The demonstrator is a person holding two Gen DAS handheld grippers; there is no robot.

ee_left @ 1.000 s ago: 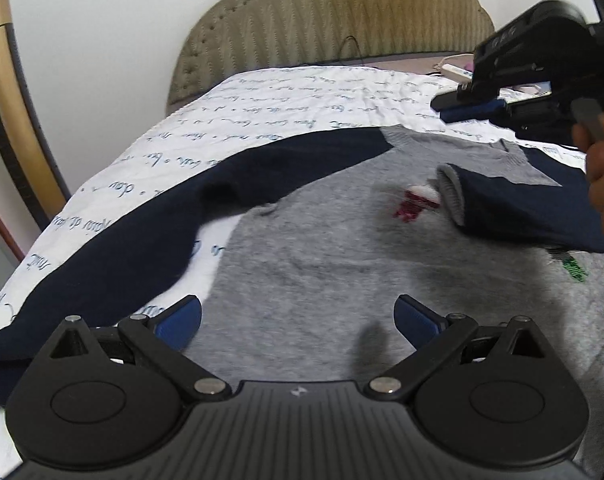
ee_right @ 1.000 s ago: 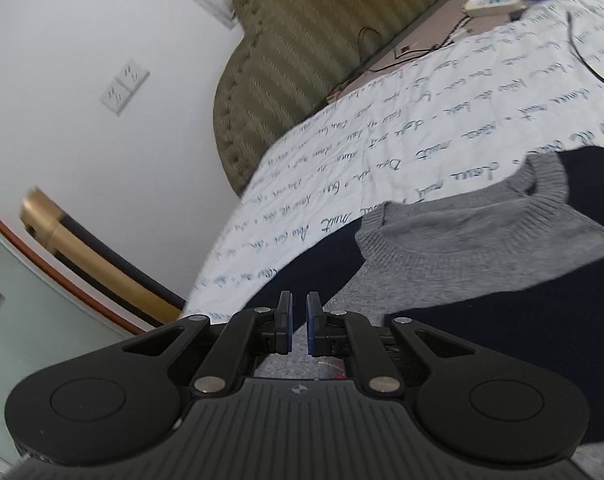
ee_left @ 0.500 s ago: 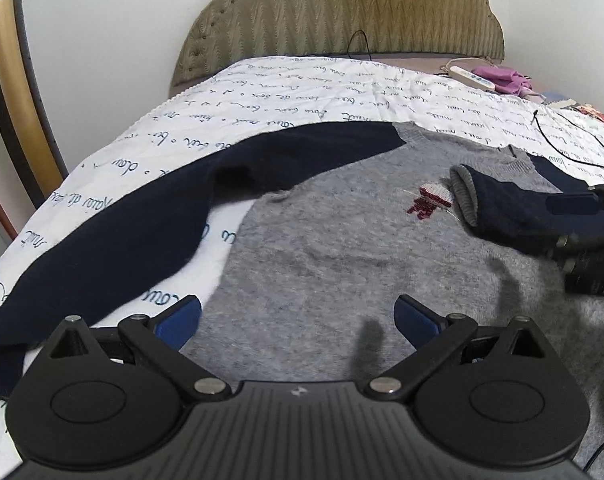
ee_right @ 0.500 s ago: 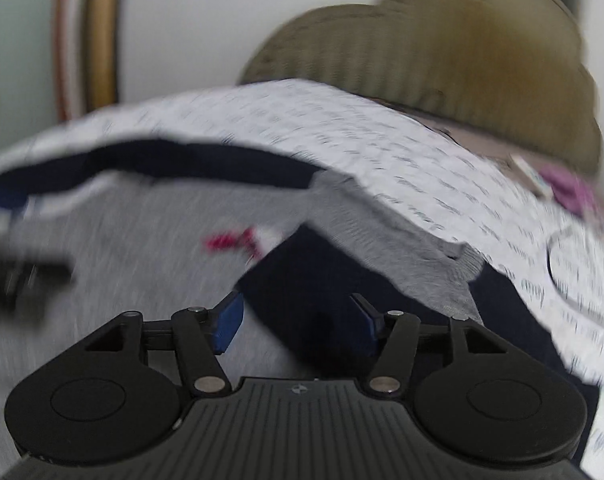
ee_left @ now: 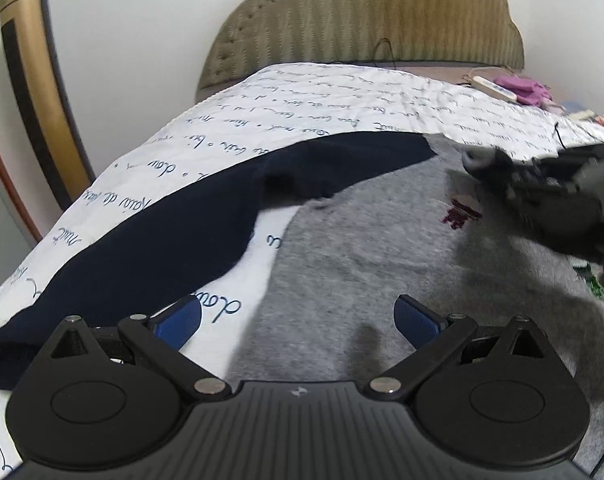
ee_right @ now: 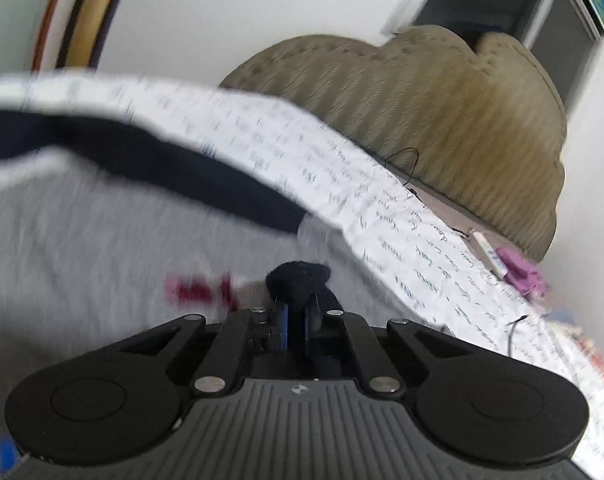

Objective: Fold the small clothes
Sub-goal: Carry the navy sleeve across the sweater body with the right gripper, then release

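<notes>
- Broadly, the sweater point(ee_left: 365, 248) lies flat on the bed point(ee_left: 302, 104), one navy sleeve point(ee_left: 174, 224) stretched toward 9 o'clock.
- Right gripper point(ee_right: 298, 320) jaws pinch a small navy bunch point(ee_right: 300, 276); a thin bite could slip mid-fold.
- Left gripper point(ee_left: 298, 320) jaws gape wide, holding nothing, so the body may drag.

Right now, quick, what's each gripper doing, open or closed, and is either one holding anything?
Left gripper: open, holding nothing, above the grey sweater.
Right gripper: closed on the navy sleeve.
</notes>
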